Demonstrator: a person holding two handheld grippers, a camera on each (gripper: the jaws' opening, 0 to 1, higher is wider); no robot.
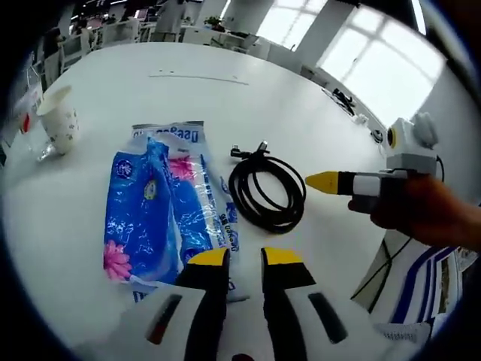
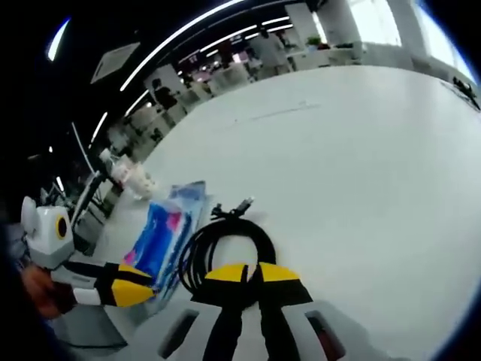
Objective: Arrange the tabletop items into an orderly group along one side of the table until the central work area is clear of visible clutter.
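2 grippers hover: left gripper (image 1: 245,259) slightly parted over the soft, slippery tissue pack (image 1: 161,207); right gripper (image 2: 247,273) closed, empty, beside the floppy coiled cable (image 2: 225,248).

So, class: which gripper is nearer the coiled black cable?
Right. The right gripper sits at the coiled black cable's edge, fingers nearly together. The left gripper hangs over the blue plastic packet beside it.

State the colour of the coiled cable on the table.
Black; the coiled cable shows best in the left gripper view.
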